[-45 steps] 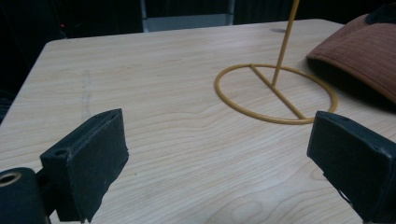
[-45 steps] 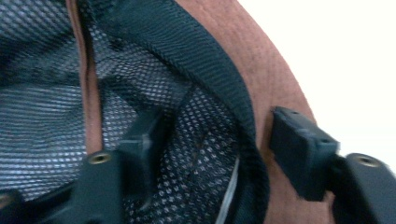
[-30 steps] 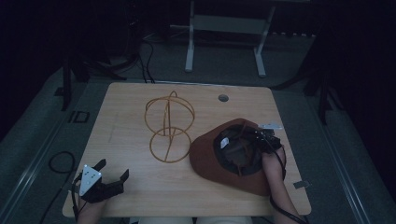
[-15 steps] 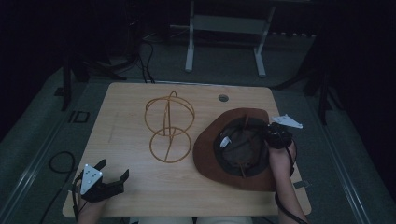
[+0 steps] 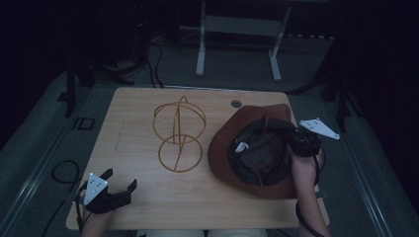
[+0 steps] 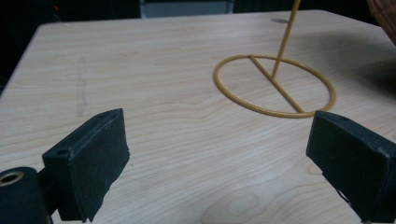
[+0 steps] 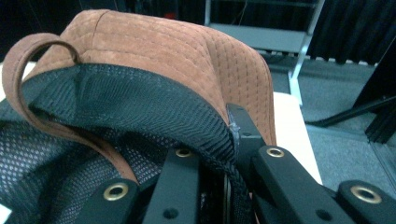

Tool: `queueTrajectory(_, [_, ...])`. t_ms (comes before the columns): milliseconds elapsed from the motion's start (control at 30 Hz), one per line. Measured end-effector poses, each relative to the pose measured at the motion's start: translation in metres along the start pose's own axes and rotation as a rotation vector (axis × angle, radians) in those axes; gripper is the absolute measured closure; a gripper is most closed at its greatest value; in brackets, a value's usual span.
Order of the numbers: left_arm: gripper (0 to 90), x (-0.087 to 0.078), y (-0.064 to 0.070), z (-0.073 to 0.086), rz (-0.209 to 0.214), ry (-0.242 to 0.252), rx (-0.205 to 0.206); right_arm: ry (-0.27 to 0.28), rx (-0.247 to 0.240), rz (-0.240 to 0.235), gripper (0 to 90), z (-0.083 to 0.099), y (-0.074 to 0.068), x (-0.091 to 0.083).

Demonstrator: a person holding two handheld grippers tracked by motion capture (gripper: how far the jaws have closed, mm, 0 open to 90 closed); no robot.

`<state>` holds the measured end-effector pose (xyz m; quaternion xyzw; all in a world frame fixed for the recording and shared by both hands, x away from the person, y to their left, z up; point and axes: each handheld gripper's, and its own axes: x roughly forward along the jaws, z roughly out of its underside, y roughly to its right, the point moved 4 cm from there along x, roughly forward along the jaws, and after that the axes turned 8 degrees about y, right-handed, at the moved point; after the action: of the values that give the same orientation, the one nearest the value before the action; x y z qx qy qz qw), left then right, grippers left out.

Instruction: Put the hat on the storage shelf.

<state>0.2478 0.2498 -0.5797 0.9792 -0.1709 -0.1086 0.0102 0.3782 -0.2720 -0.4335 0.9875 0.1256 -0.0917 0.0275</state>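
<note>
High view: we are looking down on a wooden table (image 5: 138,123). A brown hat (image 5: 249,153) is lying upside down on its right half, its dark mesh lining facing up. The right gripper (image 5: 302,143) is reaching in from the hat's right edge, with its jaws at the rim; the grey plate (image 5: 318,127) on top of it is pointing away to the right. A yellow wire stand (image 5: 179,133) is standing just left of the hat, its round base flat on the wood. The left gripper (image 5: 118,185) is resting near the table's front left corner, well apart from stand and hat, its jaws spread.

Left gripper view: we are seeing the two black jaws standing wide apart with nothing between them. The stand's ring base (image 6: 274,85) is lying beyond them, nearer the right jaw, and its stem is rising out of frame. A sliver of the hat (image 6: 385,18) is showing at the upper right corner.

Right gripper view: we are seeing the jaws closed on the hat's rim (image 7: 219,140), one on the mesh lining side, the other on the brown suede side. A brown strap (image 7: 23,74) is looping at the left.
</note>
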Motion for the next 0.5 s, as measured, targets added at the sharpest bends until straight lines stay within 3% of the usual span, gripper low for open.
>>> queueTrajectory(67, [6.0,-0.001,0.0,-0.004,0.021,-0.003,-0.044,0.022,-0.016,0.012,83.7,-0.006,0.001,-0.005])
queueTrajectory(167, [6.0,-0.003,0.003,-0.012,0.029,-0.009,-0.069,0.038,-0.013,0.011,83.7,-0.012,0.004,-0.01])
queueTrajectory(367, [6.0,-0.009,0.017,-0.036,0.065,0.029,-0.037,0.053,-0.01,0.01,83.7,-0.017,0.008,-0.018])
queueTrajectory(400, [6.0,-0.013,0.026,-0.051,0.086,0.053,-0.023,0.058,-0.011,0.016,83.6,-0.018,0.011,-0.021])
queueTrajectory(467, [6.0,-0.014,0.03,-0.056,0.098,0.063,-0.016,0.063,-0.016,0.018,83.7,-0.019,0.011,-0.024])
queueTrajectory(500, [6.0,-0.016,0.038,-0.067,0.113,0.074,0.001,0.065,-0.024,0.023,83.6,-0.02,0.012,-0.025])
